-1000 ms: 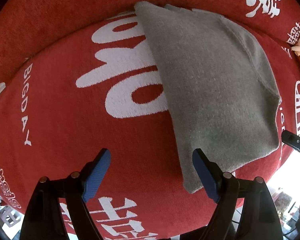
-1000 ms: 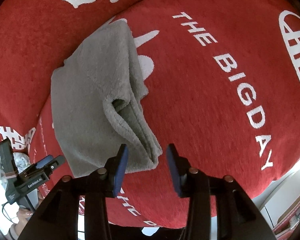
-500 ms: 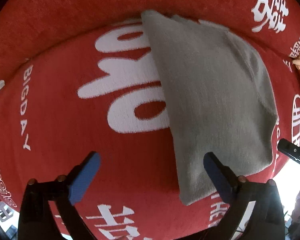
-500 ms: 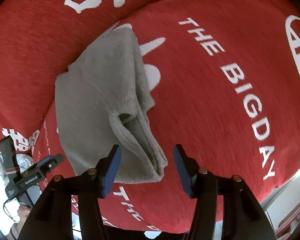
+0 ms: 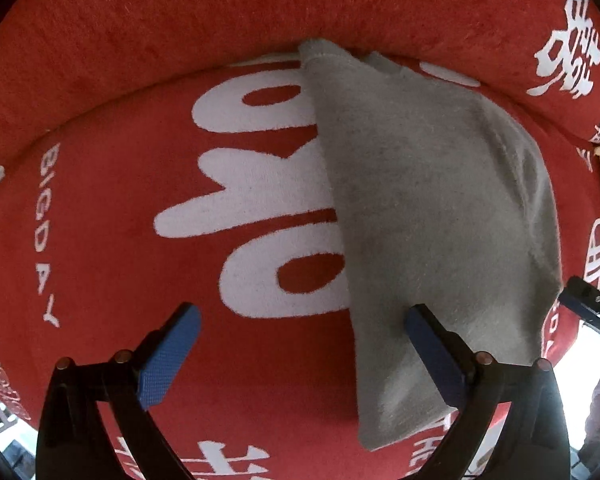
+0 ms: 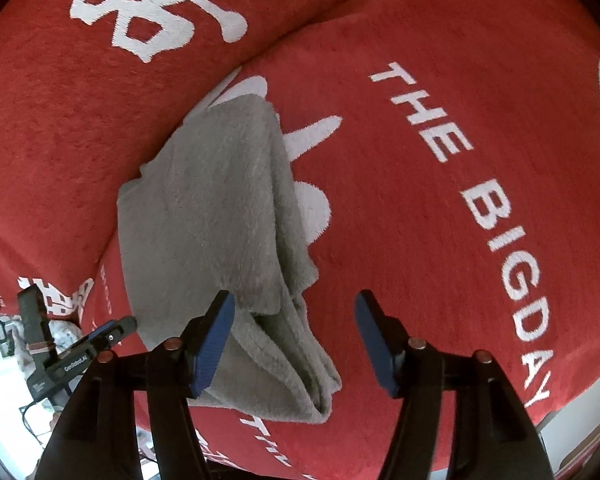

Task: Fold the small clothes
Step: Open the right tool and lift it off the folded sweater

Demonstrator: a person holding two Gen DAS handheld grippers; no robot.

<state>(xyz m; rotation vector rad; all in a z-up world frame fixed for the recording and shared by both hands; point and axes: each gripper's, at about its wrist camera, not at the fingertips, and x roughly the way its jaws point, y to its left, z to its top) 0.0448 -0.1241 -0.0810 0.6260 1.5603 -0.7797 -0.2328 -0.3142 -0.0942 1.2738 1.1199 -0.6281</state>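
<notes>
While a red blanket (image 5: 148,240) with white lettering covers the whole surface in both views, a folded grey garment (image 5: 432,216) lies flat on it, its far end reaching the ridge where the blanket rises at the back. In the left wrist view the garment runs from that ridge down toward the camera, covering the right part of some large white letters, and its near corner ends low in the picture between the two fingers. The left gripper (image 5: 300,356) hangs above the cloth with its jaws spread as wide as they go; its blue pads (image 5: 168,360) grip nothing, and the right-hand pad stands over the garment's near edge, though contact there cannot be told. In the right wrist view the same garment (image 6: 204,216) shows its layered, open edge, with thick folds bunched at the near corner. The right gripper (image 6: 296,340) has its jaws partly apart and opening; the folded corner sits in the gap, closer to the left pad (image 6: 212,344), and neither pad presses on it. At the left edge of that view the other gripper's black body (image 6: 72,356) shows beside the blanket's edge.
</notes>
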